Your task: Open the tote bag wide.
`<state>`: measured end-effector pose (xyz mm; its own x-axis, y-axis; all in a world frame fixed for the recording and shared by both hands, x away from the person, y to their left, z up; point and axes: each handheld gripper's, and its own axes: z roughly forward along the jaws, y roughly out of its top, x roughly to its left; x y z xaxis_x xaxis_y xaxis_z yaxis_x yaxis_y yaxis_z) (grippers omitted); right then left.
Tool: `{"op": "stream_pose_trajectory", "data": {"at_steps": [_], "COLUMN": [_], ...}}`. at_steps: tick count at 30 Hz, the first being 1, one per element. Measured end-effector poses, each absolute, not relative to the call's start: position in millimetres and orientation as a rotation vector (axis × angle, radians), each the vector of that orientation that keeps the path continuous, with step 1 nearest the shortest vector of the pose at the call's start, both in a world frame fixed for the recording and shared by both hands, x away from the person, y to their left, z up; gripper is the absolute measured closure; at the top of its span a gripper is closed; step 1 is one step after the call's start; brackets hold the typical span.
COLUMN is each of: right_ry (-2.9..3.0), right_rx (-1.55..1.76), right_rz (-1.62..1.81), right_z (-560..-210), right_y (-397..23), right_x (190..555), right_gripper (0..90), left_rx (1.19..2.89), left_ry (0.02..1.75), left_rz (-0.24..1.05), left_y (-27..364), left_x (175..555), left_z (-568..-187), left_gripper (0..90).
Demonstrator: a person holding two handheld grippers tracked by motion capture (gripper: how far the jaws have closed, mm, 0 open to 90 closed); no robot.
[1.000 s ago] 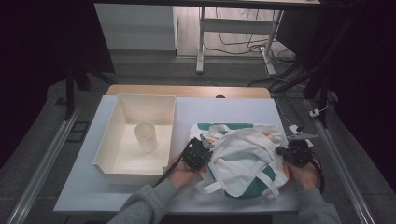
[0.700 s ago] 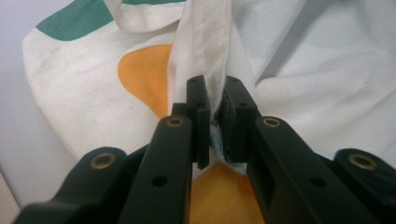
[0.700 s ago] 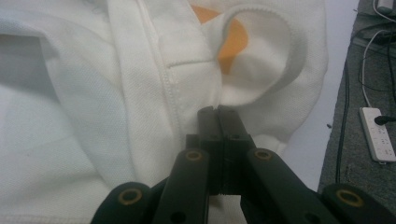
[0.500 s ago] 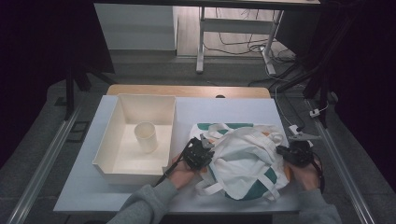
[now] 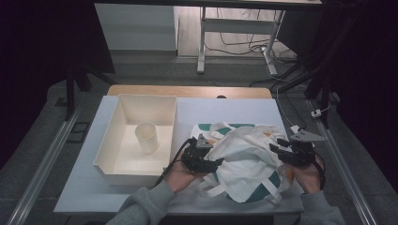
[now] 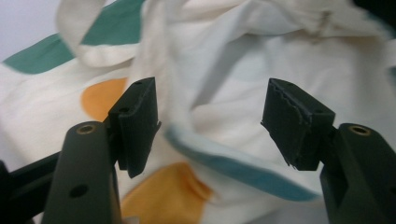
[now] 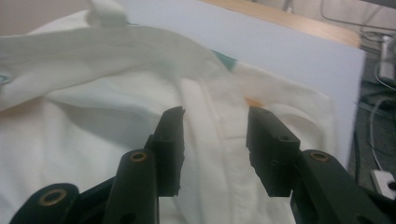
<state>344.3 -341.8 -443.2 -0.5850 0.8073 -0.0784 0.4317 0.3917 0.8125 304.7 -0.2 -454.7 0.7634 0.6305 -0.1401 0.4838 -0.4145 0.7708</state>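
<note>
A crumpled white cloth bag [image 5: 248, 161] with green and orange patches lies on the white table top [image 5: 244, 110], near its front right. My left gripper [image 5: 215, 162] is at the bag's left edge, pointing right into the folds. In the left gripper view its jaws [image 6: 210, 100] have just been opening and stand wide apart over the cloth [image 6: 233, 60], pinching nothing. My right gripper [image 5: 276, 147] sits at the bag's right edge. Its jaws [image 7: 215, 116] have also just been opening, with a fabric seam [image 7: 201, 107] lying loose beyond the gap.
A white open bin [image 5: 111, 140] stands at the table's left with a pale cup [image 5: 146, 137] upright inside. A wooden edge [image 5: 187, 90] runs along the back. Cables and a desk frame [image 5: 202, 42] lie on the floor beyond.
Both grippers have let go of the bag's cloth, their jaws spreading apart. Both hands have lifted a little off the fabric. The bag stays where it was.
</note>
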Motion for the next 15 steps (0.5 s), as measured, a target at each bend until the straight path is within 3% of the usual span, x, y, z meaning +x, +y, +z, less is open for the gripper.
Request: {"op": "stream_pose_trajectory", "data": {"at_steps": [15], "right_ry": [2.252], "right_rx": [0.988], "right_rz": [1.142], "right_z": [-451], "right_y": [-327], "right_x": [342], "right_gripper": [54.6], "left_rx": [2.146], "left_ry": [0.609], "left_rz": [0.096], "left_y": [9], "left_x": [290], "left_z": [-422], "left_gripper": [36.3]}}
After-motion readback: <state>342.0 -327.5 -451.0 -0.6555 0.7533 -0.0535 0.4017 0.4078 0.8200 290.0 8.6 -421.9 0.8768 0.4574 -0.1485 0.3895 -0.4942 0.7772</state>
